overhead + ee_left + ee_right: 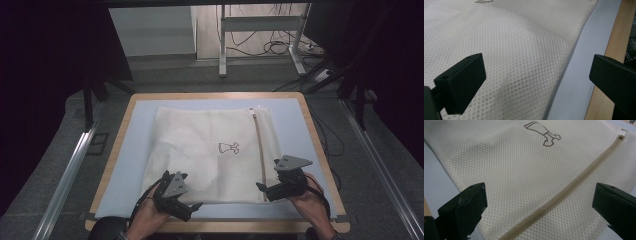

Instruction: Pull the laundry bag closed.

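Note:
A cream mesh laundry bag [205,150] lies flat on a pale blue mat [127,150]. A tan zipper [260,145] runs along its right side, and a small dress outline [228,147] is printed near its middle. My left gripper [191,191] is open at the bag's near left edge. One jaw hangs over the mesh [524,37] and the other over the table's wooden rim [614,37]. My right gripper [267,174] is open at the near right corner, and the zipper [579,177] passes between its jaws. Neither gripper holds anything.
The mat sits on a wood-rimmed table [320,150], with a strip of blue left bare around the bag. A white desk frame [222,45] and floor cables [275,47] lie beyond the far edge. Metal rails [65,175] run along the floor on both sides.

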Demonstrator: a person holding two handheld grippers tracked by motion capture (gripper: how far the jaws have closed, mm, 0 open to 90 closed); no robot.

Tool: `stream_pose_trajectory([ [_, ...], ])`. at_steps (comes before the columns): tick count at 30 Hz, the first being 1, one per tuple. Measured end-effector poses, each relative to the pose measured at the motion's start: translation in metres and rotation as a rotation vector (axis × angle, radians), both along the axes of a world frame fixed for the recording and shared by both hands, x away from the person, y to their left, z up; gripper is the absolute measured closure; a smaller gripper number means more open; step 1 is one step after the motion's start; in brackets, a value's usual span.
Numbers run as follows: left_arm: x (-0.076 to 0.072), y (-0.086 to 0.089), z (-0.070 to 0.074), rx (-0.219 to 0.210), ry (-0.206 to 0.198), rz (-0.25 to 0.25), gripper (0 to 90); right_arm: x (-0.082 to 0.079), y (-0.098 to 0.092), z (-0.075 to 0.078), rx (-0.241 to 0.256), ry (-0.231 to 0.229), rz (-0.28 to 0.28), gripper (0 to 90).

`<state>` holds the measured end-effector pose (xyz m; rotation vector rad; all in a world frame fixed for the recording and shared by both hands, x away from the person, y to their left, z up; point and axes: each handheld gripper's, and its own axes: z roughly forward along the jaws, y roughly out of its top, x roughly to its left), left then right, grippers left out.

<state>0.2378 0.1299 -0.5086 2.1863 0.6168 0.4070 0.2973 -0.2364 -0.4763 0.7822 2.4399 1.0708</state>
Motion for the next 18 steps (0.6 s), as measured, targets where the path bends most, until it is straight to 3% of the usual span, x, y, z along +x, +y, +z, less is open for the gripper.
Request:
stream_pose_trajectory([
  [14, -0.01, 0.032, 0.002, -0.024, -0.006, 0.068, 0.7, -0.019, -0.012, 0.0, -0.008, -0.005, -0.021, 0.0],
  [18, -0.013, 0.038, 0.001, -0.011, -0.007, 0.083, 0.7, -0.023, -0.017, -0.001, -0.012, -0.005, -0.033, 0.0],
])
